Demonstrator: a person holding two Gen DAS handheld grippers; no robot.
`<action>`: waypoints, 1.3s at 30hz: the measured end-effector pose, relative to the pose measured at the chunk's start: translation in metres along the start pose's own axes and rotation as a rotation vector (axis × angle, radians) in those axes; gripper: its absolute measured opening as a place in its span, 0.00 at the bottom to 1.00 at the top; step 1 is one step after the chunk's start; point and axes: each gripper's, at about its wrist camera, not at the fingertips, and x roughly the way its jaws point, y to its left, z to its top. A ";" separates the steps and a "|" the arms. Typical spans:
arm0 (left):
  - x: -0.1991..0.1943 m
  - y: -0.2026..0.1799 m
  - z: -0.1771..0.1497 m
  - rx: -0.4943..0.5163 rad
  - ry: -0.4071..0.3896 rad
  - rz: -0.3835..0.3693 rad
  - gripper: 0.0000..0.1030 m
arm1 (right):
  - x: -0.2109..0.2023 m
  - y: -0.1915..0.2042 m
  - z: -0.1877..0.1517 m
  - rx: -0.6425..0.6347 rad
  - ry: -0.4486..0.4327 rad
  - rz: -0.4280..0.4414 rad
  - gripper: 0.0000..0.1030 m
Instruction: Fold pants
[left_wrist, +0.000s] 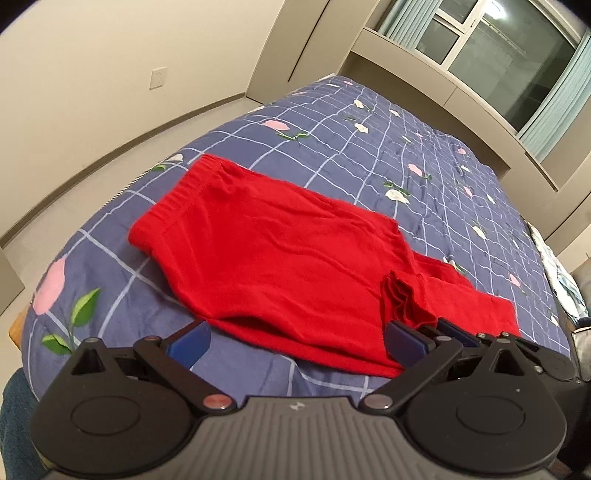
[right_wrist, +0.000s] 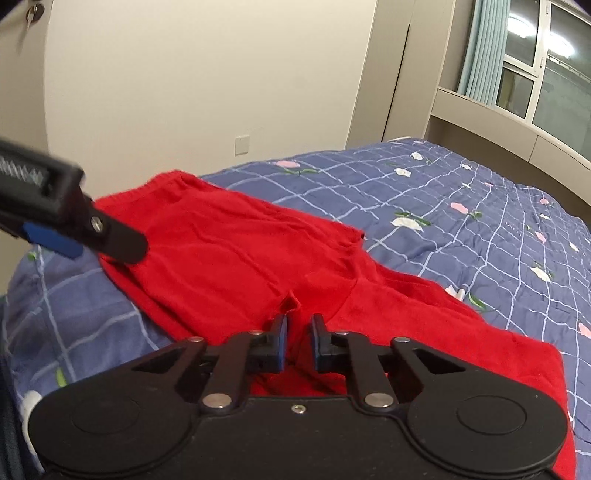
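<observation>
The red pants (left_wrist: 280, 254) lie partly folded on the bed (left_wrist: 424, 155), mid-frame. The left claw (left_wrist: 295, 341) stands wide apart, empty; the right claw (right_wrist: 299, 341) pinches a bunched edge at lower centre. Next, probably, that edge gets carried across.

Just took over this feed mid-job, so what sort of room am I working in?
Most likely a bedroom: the red pants lie on a bed with a blue floral checked quilt, beside a window with pale blue curtains.
</observation>
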 end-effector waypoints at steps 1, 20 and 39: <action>0.000 0.000 0.000 0.001 0.001 -0.002 0.99 | -0.004 0.001 0.002 0.001 -0.009 0.007 0.13; -0.013 0.024 0.000 -0.064 -0.021 0.063 0.99 | 0.008 -0.020 0.002 0.090 -0.043 -0.120 0.87; -0.001 0.046 -0.004 -0.147 -0.032 0.073 0.99 | 0.044 -0.016 -0.012 0.086 -0.024 -0.213 0.99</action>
